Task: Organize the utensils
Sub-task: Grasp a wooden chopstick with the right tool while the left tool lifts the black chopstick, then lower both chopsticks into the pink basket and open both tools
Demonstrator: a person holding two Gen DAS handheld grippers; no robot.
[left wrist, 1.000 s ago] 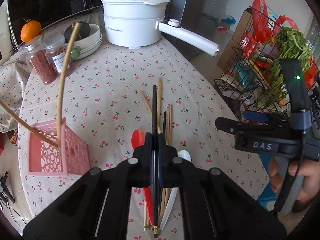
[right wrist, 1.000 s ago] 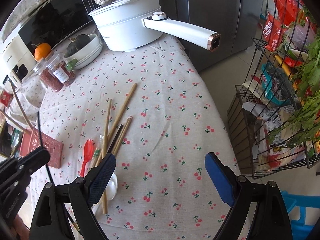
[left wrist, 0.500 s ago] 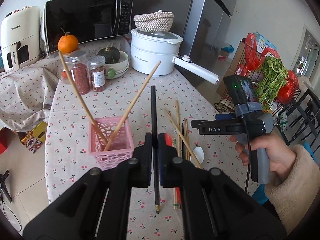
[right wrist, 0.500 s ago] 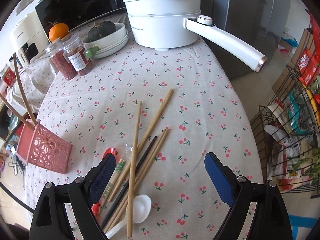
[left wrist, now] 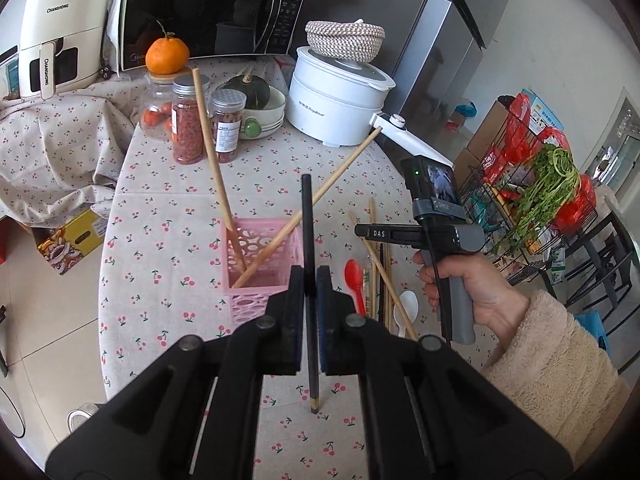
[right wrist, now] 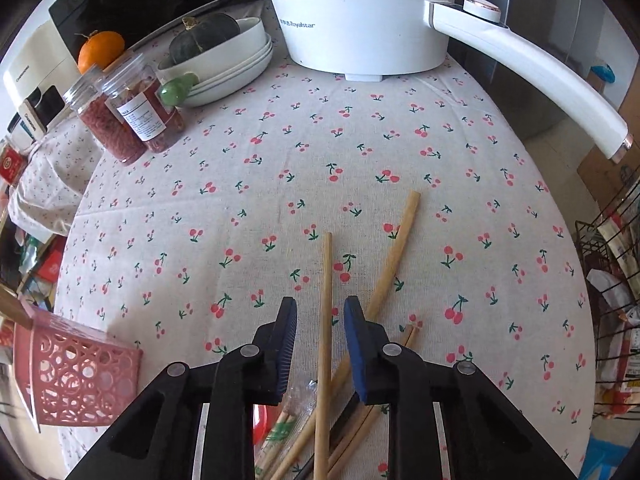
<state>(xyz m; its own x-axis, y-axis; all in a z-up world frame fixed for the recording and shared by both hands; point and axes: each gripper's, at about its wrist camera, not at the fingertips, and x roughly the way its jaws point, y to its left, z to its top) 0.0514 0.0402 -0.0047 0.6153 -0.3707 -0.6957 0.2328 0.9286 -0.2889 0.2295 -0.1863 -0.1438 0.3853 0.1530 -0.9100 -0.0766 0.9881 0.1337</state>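
Right gripper (right wrist: 320, 316) just closing, jaws narrowed around long pale wooden chopstick (right wrist: 325, 320) lying on cherry-print tablecloth (right wrist: 280, 160), pads not yet touching; light, stiff, smooth, best pinching mid-shaft. Left gripper (left wrist: 310, 280) clamping thin black chopstick (left wrist: 307, 216) upright, hovering near pink perforated plastic basket (left wrist: 256, 236) beyond.

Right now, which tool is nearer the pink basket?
Left. The left tool, holding a black chopstick, is just in front of the basket; the right tool is over the loose chopsticks, off to the side.
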